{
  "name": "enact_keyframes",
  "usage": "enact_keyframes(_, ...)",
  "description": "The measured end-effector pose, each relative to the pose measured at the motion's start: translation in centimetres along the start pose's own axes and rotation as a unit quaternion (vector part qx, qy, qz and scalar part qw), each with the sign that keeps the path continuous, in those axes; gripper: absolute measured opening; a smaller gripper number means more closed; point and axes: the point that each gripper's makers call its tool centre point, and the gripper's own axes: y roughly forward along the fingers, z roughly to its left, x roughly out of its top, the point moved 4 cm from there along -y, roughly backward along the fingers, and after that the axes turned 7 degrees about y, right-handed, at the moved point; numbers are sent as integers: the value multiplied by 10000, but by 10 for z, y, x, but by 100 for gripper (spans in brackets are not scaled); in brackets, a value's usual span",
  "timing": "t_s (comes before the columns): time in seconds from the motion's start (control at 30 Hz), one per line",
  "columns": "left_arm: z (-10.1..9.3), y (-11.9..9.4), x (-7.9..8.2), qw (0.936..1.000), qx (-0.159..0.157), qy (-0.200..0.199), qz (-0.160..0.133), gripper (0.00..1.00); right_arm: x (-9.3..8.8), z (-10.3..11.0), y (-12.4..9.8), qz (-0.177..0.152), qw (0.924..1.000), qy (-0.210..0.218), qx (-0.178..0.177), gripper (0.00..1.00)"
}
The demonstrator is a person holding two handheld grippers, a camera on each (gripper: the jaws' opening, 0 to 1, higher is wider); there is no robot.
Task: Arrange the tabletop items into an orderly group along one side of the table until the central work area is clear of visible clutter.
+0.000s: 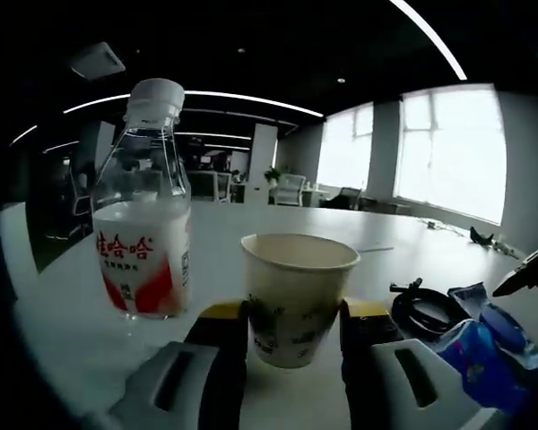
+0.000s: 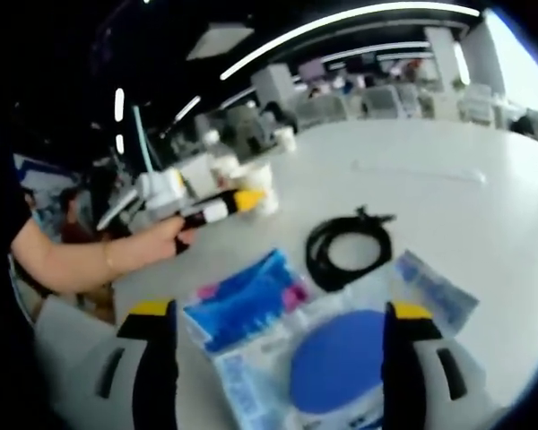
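My left claw (image 1: 294, 345) has its two jaws pressed to either side of a paper cup (image 1: 298, 296), gripping it low on the wall so it stays upright and I can slide or lift it toward the water bottle (image 1: 146, 215) standing just beside it on the white table (image 1: 81, 331); those two look like the start of the tidy group at one side. From this angle I cannot see down into the cup, so I can't say whether anything is in it. The bottle is capped, and its clear upper part looks empty, though the label hides the rest. My right claw (image 2: 280, 345) is spread wide, jaws well apart, holding nothing, poised over the blue plastic packets (image 2: 251, 309) and a round blue lid or disc (image 2: 336, 363) that lie between them, probably the next thing to gather. A coiled black cable (image 2: 345, 251) lies just beyond the packets, loose on the table. In the right gripper view my other hand (image 2: 166, 240) reaches out with the left claw at the cup.
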Motion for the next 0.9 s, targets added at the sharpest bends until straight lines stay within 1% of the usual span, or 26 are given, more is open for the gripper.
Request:
enact_keyframes(0.1, 1, 2, -2, 10000, 28, 32, 7, 39, 0, -2, 1, 13, 10000, 7, -9, 93)
enact_keyframes(0.27, 2, 7, -9, 9999, 66, -72, 51, 39, -3, -3, 2, 65, 10000, 21, -47, 92)
enact_keyframes(0.47, 0, 7, -8, 9999, 70, -52, 55, 39, -2, -4, 2, 22, 10000, 69, -62, 91)
enact_keyframes(0.63, 2, 7, -14, 9997, 77, -52, 236, 38, -4, -5, 2, 56, 9999, 92, -102, 91)
enact_keyframes(0.7, 3, 7, -17, 9994, 103, -71, 320, 41, -6, -5, 2, 78, 9999, 82, -110, 90)
enact_keyframes(0.77, 3, 6, -17, 9994, 140, -77, 297, 47, -7, -5, 2, 98, 9998, 104, -113, 90)
enact_keyframes(0.8, 4, 5, -17, 9994, 179, -69, 303, 49, -7, -6, 1, 88, 9998, 113, -123, 90)
enact_keyframes(0.9, 2, 4, -17, 9993, 162, -70, 329, 52, -4, -6, 1, 35, 9998, 129, -129, 90)
